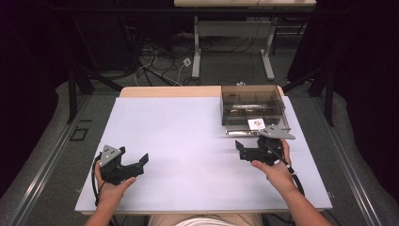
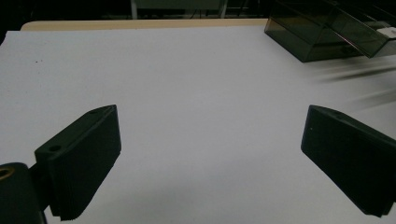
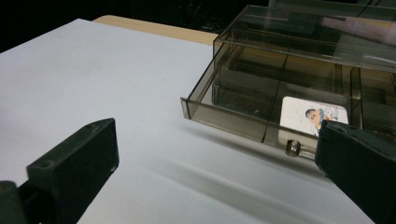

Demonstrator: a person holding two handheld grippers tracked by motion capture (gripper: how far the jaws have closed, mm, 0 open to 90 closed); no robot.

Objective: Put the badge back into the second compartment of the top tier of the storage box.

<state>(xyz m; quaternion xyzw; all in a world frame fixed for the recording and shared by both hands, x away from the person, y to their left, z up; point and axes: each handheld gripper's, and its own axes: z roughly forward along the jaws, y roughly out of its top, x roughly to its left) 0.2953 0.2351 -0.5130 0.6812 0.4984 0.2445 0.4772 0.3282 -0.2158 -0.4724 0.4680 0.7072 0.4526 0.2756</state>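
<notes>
A: Position of the work?

B: White desk (image 1: 188, 155). A smoky plastic box (image 1: 253, 101) sits at its far right corner, its drawer (image 3: 261, 100) pulled out toward the person, long edge running across the desk. 1 card (image 3: 312, 116) lies in the drawer, and a small knob (image 3: 294, 147) sits on its front.

A: Which hand is nearer?

B: The right gripper (image 1: 254, 151), just in front of the drawer, jaws spread, holding nothing; the knob sits beside its right-hand jaw. The left gripper (image 1: 127, 165) is well apart at the near left, jaws also spread and empty.
</notes>
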